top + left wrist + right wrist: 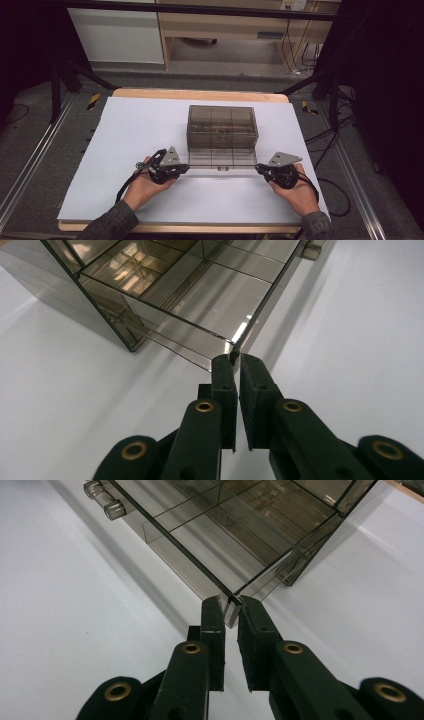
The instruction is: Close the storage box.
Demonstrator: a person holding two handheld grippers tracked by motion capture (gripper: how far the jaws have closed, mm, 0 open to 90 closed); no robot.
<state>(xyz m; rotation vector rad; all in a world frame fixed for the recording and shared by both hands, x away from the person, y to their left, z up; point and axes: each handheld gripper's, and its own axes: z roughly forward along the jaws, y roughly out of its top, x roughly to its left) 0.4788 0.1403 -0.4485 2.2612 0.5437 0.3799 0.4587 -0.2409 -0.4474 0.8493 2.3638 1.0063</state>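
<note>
Hands at the near edge of a white-covered worktop (125,130) hold two claws against a smoky transparent plastic organizer box (221,127), which sits at the middle of the sheet. The box's hinged lid (220,159) is swung down toward the person, its free edge held just off the sheet in front of the box. The left claw (183,167) pinches the lid's left front corner; in the left gripper view its two black jaws close tightly on the thin clear edge (233,356). The right claw (260,168) clamps the opposite front corner, and the right gripper view shows that corner (231,603) nipped between the jaw tips. A small clear latch tab (104,500) stands out along the lid's front edge, between the two claws. Inside the box, thin dividers split the interior into rectangular compartments (125,270). The person's left hand (145,187) and right hand (297,190) rest low on the sheet, in front of the box.
</note>
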